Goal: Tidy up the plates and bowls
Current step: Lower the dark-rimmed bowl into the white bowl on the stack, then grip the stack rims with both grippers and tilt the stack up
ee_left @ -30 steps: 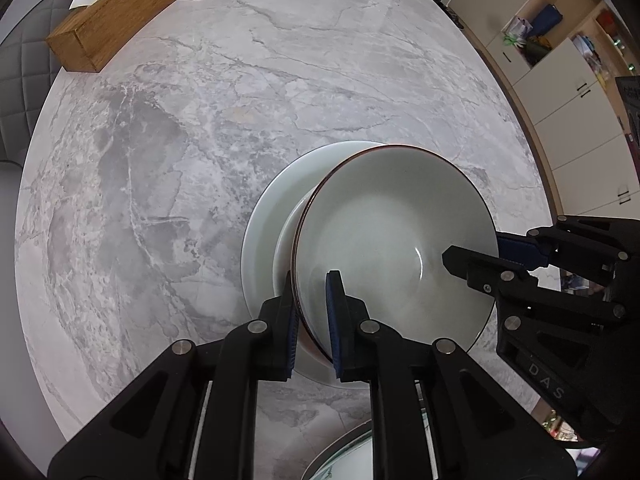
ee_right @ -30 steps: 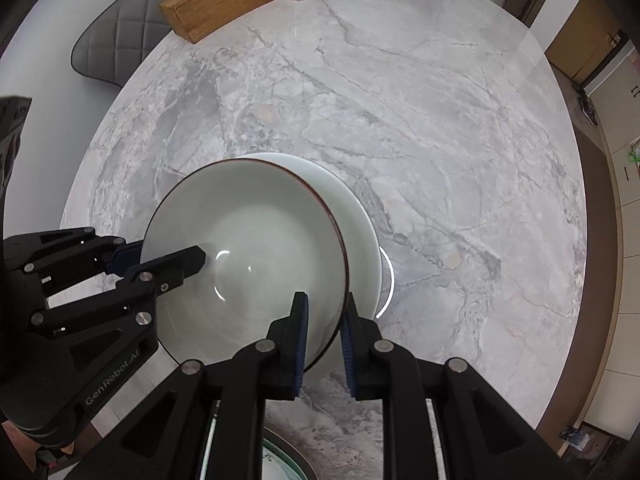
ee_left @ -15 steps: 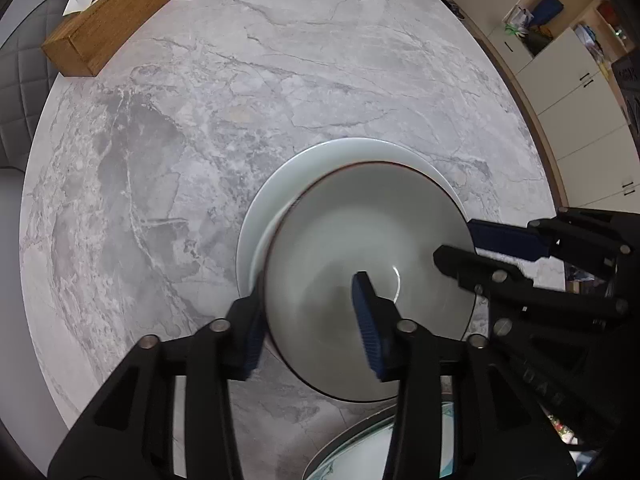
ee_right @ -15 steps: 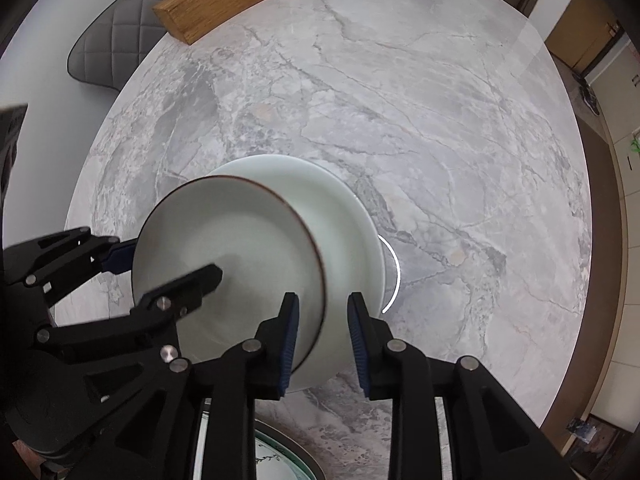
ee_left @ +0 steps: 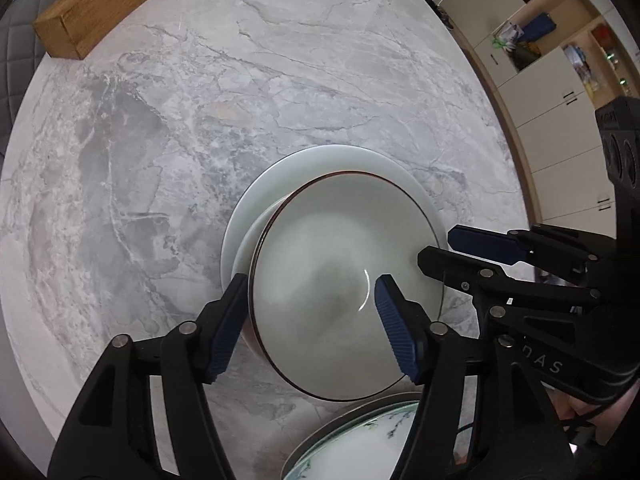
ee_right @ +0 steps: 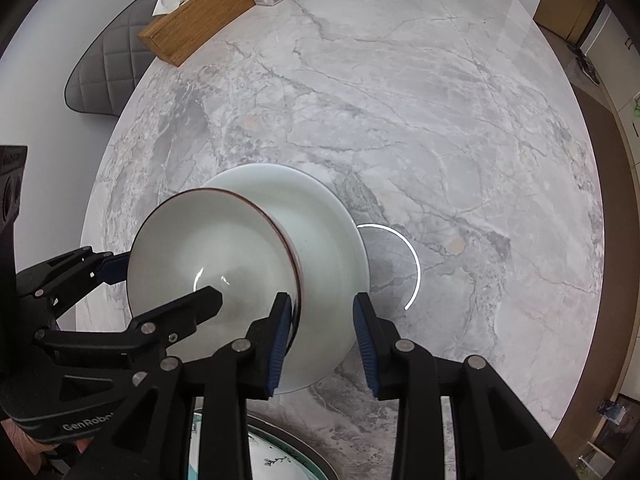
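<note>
left tongs [ee_left: 308, 320] opening, rim of bowl [ee_left: 340, 280] between pads, unpressed | right tongs [ee_right: 320, 332] opening, straddling rim at 3 o'clock | bowl sits on white plate [ee_right: 332, 220], mid-bench [ee_right: 400, 120] | glazed, stiff, slippery, breakable; grip rim at opposite sides

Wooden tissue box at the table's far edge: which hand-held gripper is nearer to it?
Left. The left hand-held gripper straddles the bowl's rim on the side toward the wooden tissue box; the right hand-held gripper straddles the opposite rim. Both are opening.
</note>
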Available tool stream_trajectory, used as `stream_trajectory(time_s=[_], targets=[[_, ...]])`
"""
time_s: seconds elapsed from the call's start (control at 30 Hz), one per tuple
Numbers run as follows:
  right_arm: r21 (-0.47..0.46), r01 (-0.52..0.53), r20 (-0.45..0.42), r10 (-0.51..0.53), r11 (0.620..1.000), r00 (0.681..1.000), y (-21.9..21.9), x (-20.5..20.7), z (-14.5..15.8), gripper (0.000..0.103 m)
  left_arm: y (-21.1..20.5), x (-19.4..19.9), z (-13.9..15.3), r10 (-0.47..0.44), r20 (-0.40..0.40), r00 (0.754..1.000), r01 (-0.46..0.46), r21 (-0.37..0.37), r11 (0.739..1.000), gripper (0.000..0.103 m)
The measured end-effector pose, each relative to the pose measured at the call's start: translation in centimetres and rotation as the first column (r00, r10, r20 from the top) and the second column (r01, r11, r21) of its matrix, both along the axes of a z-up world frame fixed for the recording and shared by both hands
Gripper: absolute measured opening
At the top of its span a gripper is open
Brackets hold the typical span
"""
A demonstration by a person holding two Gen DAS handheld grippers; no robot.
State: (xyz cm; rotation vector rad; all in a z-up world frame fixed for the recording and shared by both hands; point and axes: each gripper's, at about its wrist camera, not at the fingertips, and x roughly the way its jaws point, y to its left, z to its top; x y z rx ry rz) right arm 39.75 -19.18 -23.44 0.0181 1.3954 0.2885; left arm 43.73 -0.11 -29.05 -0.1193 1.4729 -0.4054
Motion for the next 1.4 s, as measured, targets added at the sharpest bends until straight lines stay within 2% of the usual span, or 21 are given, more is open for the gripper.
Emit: stream_trajectory(time_s=[0.07, 0.13, 0.2, 0.23, 0.33, 0.43, 0.53, 0.63, 0.73, 0.8, 0.87, 0.97, 1.07, 1.23, 1.37, 1.4], targets=[[0.006, 0.002, 0.002, -0.002, 1.0, 1.0, -0.2, 0.1, 0.1, 0.038, 0.0, 0.0, 0.3, 0.003, -0.01, 1.0, -0.003, 0.002, 1.0, 0.066], [0.011, 0.012, 0.004, -0.012, 1.0, 1.0, -0.5, 0.1, 0.2, 0.039, 0.1, 0.1, 0.8, 0.013, -0.003, 1.0, -0.013, -0.008, 1.0, 0.074], [0.025, 0.021, -0.003, -0.021, 0.999, 1.0, -0.9, 0.2, 0.1, 0.044, 0.5, 0.5, 1.5, 0.035, 0.016, 0.999, -0.034, -0.029, 0.999, 0.092], [0.029, 0.027, -0.002, -0.027, 0.999, 1.0, -1.0, 0.2, 0.1, 0.048, 0.8, 0.7, 1.5, 0.043, 0.017, 0.999, -0.042, -0.036, 0.998, 0.094], [0.035, 0.019, 0.0, -0.019, 0.999, 1.0, -1.1, 0.2, 0.2, 0.048, 1.4, 1.2, 2.0, 0.055, 0.014, 0.998, -0.054, -0.047, 0.997, 0.094], [0.058, 0.024, 0.01, -0.025, 0.998, 1.0, -1.2, -0.1, 0.6, 0.048, 2.7, 1.0, 3.8, 0.078, 0.052, 0.996, -0.074, -0.078, 0.994, 0.095], [0.073, 0.043, 0.035, -0.046, 0.996, 0.998, -1.8, -0.3, 1.3, 0.048, 4.7, 0.4, 4.7, 0.088, 0.097, 0.991, -0.087, -0.016, 0.996, 0.095], [0.072, 0.071, 0.048, -0.075, 0.995, 0.996, -3.1, -0.4, 1.6, 0.048, 7.2, -0.3, 3.8, 0.116, 0.091, 0.989, -0.12, 0.034, 0.992, 0.094], [0.065, 0.099, 0.036, -0.101, 0.993, 0.994, -4.3, -0.3, 1.1, 0.049, 9.6, -1.1, 2.6, 0.175, 0.067, 0.982, -0.177, 0.03, 0.984, 0.094], [0.067, 0.111, 0.026, -0.113, 0.992, 0.993, -4.9, -0.2, 0.8, 0.049, 10.4, -1.6, 2.1, 0.183, 0.051, 0.982, -0.184, 0.018, 0.983, 0.094], [0.064, 0.114, 0.02, -0.115, 0.991, 0.993, -5.1, -0.4, 0.6, 0.049, 10.6, -2.1, 1.6, 0.18, 0.031, 0.983, -0.18, 0.003, 0.984, 0.094], [0.057, 0.107, 0.012, -0.108, 0.993, 0.994, -4.9, -0.6, 0.3, 0.049, 10.7, -2.6, 0.3, 0.184, -0.014, 0.983, -0.184, -0.058, 0.981, 0.094], [0.054, 0.103, 0.005, -0.104, 0.993, 0.995, -4.7, -0.8, 0.0, 0.049, 10.6, -2.8, -1.2, 0.194, -0.036, 0.98, -0.196, -0.042, 0.98, 0.094], [0.045, 0.096, -0.004, -0.096, 0.994, 0.995, -4.5, -1.0, -0.4, 0.049, 10.6, -3.0, -2.2, 0.205, -0.046, 0.978, -0.209, -0.09, 0.974, 0.094], [0.039, 0.097, -0.01, -0.097, 0.995, 0.995, -4.5, -0.9, -0.6, 0.049, 10.3, -2.6, -3.1, 0.198, -0.052, 0.979, -0.202, -0.067, 0.977, 0.095], [0.039, 0.096, -0.009, -0.095, 0.995, 0.995, -4.4, -0.9, -0.6, 0.049, 10.3, -2.6, -3.2, 0.2, -0.051, 0.978, -0.204, -0.082, 0.976, 0.095]])
